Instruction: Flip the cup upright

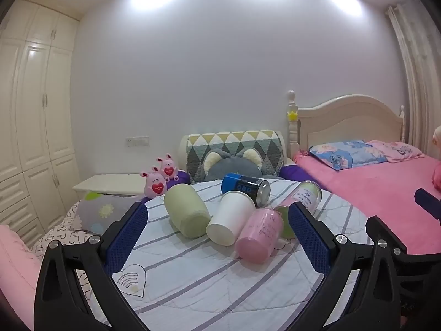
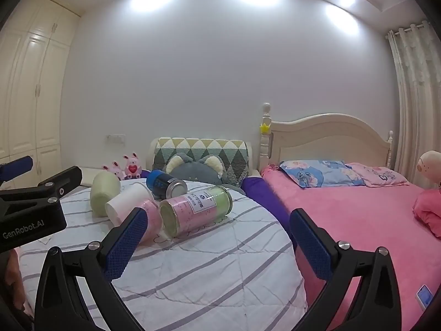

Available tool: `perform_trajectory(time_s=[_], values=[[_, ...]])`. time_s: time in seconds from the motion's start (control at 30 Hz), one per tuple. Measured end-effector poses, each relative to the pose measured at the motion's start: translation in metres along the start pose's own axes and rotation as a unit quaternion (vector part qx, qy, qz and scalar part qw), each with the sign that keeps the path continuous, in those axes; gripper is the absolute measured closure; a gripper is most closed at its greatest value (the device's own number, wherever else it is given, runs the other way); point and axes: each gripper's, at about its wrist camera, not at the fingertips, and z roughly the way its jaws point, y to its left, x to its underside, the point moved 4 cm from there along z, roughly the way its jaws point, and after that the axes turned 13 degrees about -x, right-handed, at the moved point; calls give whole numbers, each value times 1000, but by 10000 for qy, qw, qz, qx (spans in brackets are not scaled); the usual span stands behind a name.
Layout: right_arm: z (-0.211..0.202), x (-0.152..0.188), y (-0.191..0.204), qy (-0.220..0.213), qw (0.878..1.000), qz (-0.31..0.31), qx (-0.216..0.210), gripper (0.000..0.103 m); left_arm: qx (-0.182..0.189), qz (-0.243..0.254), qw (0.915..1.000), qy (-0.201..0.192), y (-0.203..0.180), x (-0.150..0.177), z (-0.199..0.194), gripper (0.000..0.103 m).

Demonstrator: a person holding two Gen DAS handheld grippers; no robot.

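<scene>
Several cups lie on their sides in a cluster on the striped quilt (image 1: 193,284): a pale green cup (image 1: 187,212), a white paper cup (image 1: 230,218), a pink cup (image 1: 260,235), a blue and black can (image 1: 245,189), and a clear jar with a pink and green filling (image 1: 306,194). In the right wrist view the jar (image 2: 195,211) lies nearest, with the green cup (image 2: 103,197), white cup (image 2: 126,202) and blue can (image 2: 165,186) behind it. My left gripper (image 1: 219,230) is open and empty, just short of the cluster. My right gripper (image 2: 217,237) is open and empty, right of the jar.
A pink bed (image 2: 358,220) with pillows lies to the right. A grey plush toy (image 1: 234,165) and a patterned cushion (image 1: 234,143) sit behind the cups, two pink bunny toys (image 1: 160,179) at the left. White wardrobes (image 1: 35,110) line the left wall.
</scene>
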Motion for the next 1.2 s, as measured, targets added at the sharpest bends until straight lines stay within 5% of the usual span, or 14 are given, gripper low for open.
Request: perform_trajectory(time_s=[1.2], values=[[2, 2, -1, 99, 9999, -46, 57, 0, -24, 36, 10000, -29, -9, 6, 5, 0]])
